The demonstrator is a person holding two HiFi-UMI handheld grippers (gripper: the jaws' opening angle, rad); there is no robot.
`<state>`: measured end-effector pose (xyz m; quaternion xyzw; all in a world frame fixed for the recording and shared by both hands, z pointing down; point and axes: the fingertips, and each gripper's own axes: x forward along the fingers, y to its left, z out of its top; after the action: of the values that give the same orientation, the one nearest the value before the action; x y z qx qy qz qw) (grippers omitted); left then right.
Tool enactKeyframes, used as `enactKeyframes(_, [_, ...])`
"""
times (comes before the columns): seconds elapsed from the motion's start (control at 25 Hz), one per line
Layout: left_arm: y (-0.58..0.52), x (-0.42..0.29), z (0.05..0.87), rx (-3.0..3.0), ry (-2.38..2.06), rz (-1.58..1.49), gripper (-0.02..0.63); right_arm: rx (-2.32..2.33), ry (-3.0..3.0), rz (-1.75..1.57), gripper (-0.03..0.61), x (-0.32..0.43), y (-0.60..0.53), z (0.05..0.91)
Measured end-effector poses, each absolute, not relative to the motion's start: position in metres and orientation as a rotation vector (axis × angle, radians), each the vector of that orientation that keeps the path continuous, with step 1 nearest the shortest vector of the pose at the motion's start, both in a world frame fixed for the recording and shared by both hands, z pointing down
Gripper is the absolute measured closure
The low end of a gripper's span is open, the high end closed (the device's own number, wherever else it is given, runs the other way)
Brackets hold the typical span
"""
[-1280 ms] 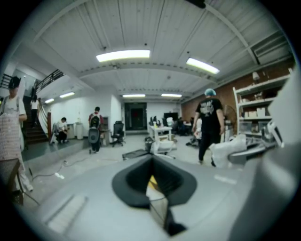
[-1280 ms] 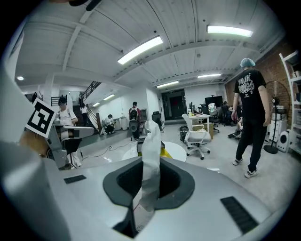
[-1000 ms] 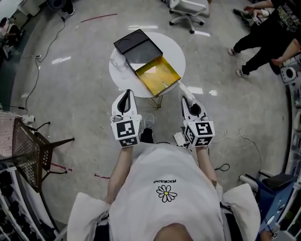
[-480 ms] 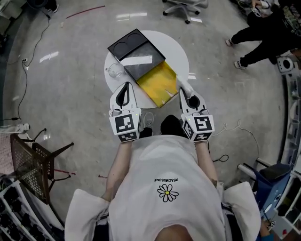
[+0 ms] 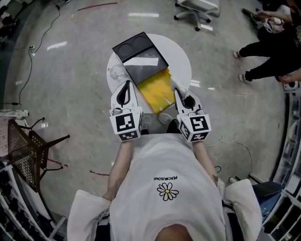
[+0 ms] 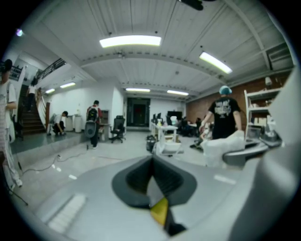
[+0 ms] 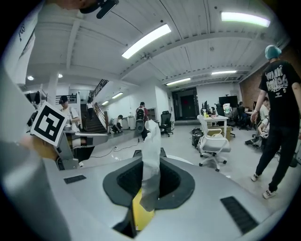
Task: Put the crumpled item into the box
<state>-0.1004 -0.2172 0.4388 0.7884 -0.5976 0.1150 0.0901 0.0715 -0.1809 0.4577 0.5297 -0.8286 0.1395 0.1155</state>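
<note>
A round white table [image 5: 181, 56] carries an open box [image 5: 157, 87] with a yellow inside and, behind it, a black tray [image 5: 136, 47] holding a white sheet [image 5: 143, 61]. My right gripper [image 5: 178, 92] hangs over the box's near right corner, shut on a crumpled white strip [image 5: 179, 84]. In the right gripper view the strip [image 7: 151, 141] stands up between the pads of that gripper [image 7: 150, 174]. My left gripper [image 5: 127, 85] hovers at the box's near left side. Its jaws [image 6: 151, 167] are shut with nothing in them.
A clear crumpled object [image 5: 115, 73] lies at the table's left edge. An office chair [image 5: 197, 9] stands behind the table, and people [image 5: 268, 52] are at the far right. A wire stool [image 5: 28, 150] stands at the left. Cables run over the floor.
Both grippers have come forward to the table. The right one now holds the white strip over the box's near right corner, and the left has reached the box's left side.
</note>
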Motion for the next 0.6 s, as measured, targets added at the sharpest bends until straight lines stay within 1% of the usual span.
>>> enactKeyframes(0.28, [-0.225,-0.079,0.426,2.318,-1.859,0.327,0.612,1.449,-2.503,0.396,0.537,0.081,-0.194,0.455])
enactKeyframes(0.6, [-0.230,-0.071,0.426,2.315,-1.874,0.361,0.612,1.396,-2.521,0.394,0.537,0.087,-0.198,0.460])
